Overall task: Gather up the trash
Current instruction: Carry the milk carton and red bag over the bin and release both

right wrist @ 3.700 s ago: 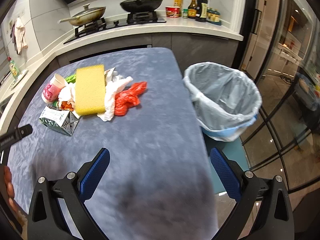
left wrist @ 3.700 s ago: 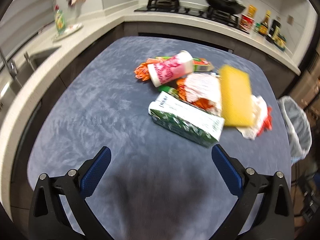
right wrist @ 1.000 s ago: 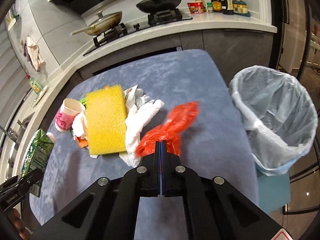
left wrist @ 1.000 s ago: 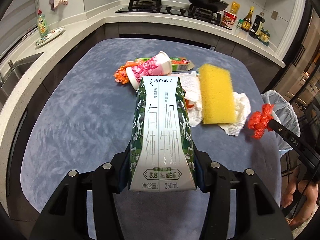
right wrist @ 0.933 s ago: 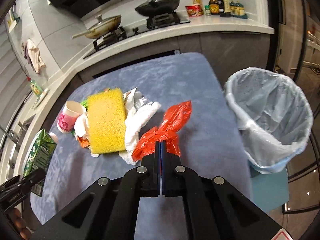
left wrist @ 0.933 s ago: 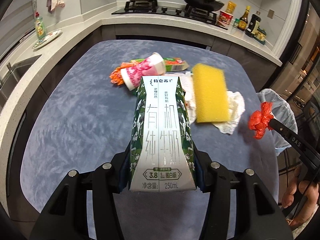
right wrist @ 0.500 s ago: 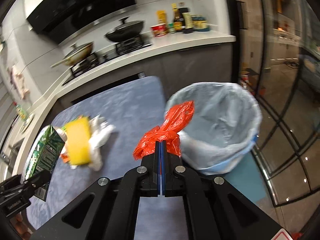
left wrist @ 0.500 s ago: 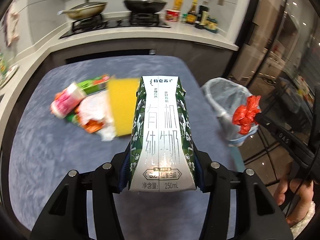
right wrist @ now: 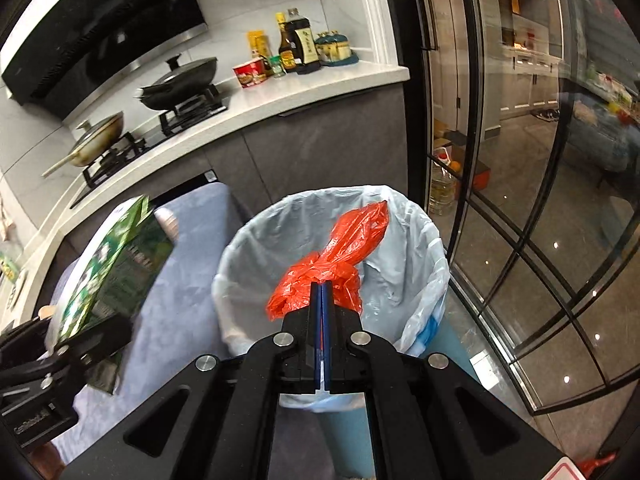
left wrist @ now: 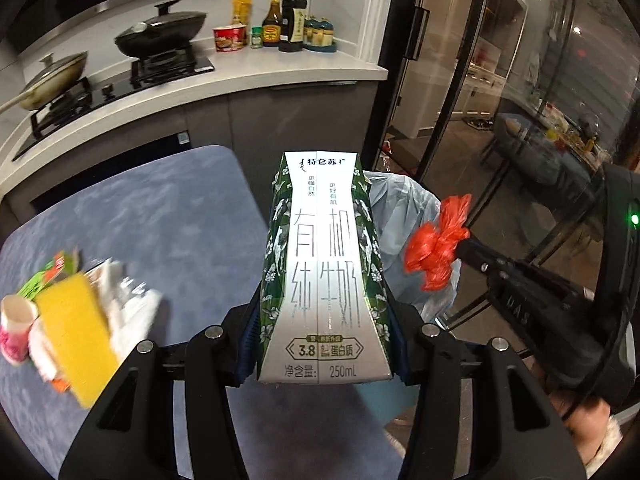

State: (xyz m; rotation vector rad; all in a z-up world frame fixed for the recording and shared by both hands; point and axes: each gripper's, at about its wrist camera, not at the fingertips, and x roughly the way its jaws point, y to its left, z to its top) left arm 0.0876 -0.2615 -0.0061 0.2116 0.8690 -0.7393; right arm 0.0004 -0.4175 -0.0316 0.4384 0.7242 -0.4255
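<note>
My left gripper [left wrist: 324, 336] is shut on a green and white milk carton [left wrist: 325, 272] and holds it in the air over the table's right end, next to the bin. The carton also shows in the right wrist view [right wrist: 116, 268]. My right gripper [right wrist: 321, 286] is shut on a crumpled red plastic bag [right wrist: 340, 256] and holds it above the open mouth of the trash bin [right wrist: 416, 264], which has a pale blue liner. In the left wrist view the red bag [left wrist: 438, 248] hangs beside the bin [left wrist: 404, 208].
On the blue-grey table [left wrist: 160, 216] lie a yellow sponge [left wrist: 76, 336], white tissues [left wrist: 128, 304], a pink paper cup [left wrist: 14, 328] and a green wrapper [left wrist: 44, 280]. A kitchen counter [left wrist: 248, 80] with stove, pans and bottles runs behind. Glass doors [right wrist: 520, 200] stand to the right.
Both grippers have swung right from the trash pile toward the bin. The red bag now hangs over the bin's mouth and the milk carton is at the table's right end.
</note>
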